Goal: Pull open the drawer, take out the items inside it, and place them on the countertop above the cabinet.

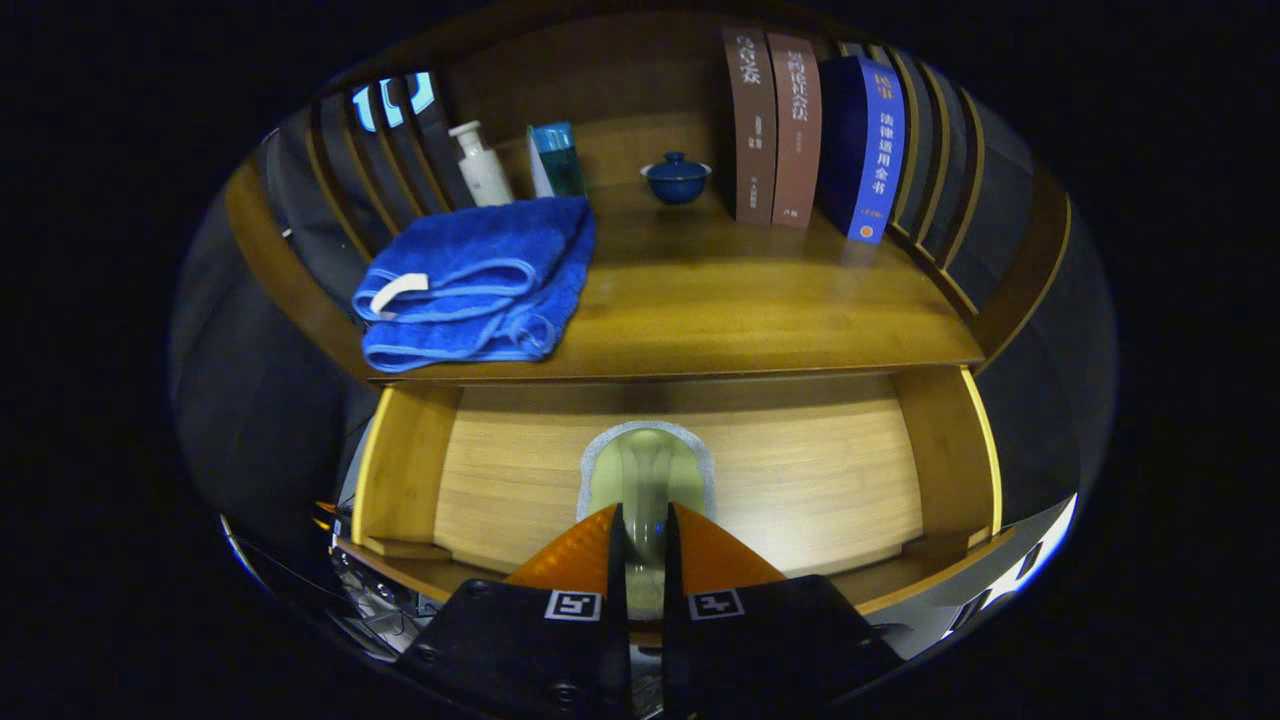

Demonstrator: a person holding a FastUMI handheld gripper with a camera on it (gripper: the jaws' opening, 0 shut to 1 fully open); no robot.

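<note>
The wooden drawer (402, 470) stands pulled open below the countertop (760, 300). A pale green cloth with a grey edge (646, 468) rises from the drawer floor just ahead of my fingers. My gripper (640, 520) is shut on its near end, and the cloth is pinched in the narrow gap between the two fingers. A folded blue towel (480, 280) lies on the left part of the countertop, near its front edge.
At the back of the countertop stand a white pump bottle (481, 165), a teal box (556, 160), a small blue lidded cup (676, 178) and upright books (800, 130) to the right. Slatted sides flank the shelf.
</note>
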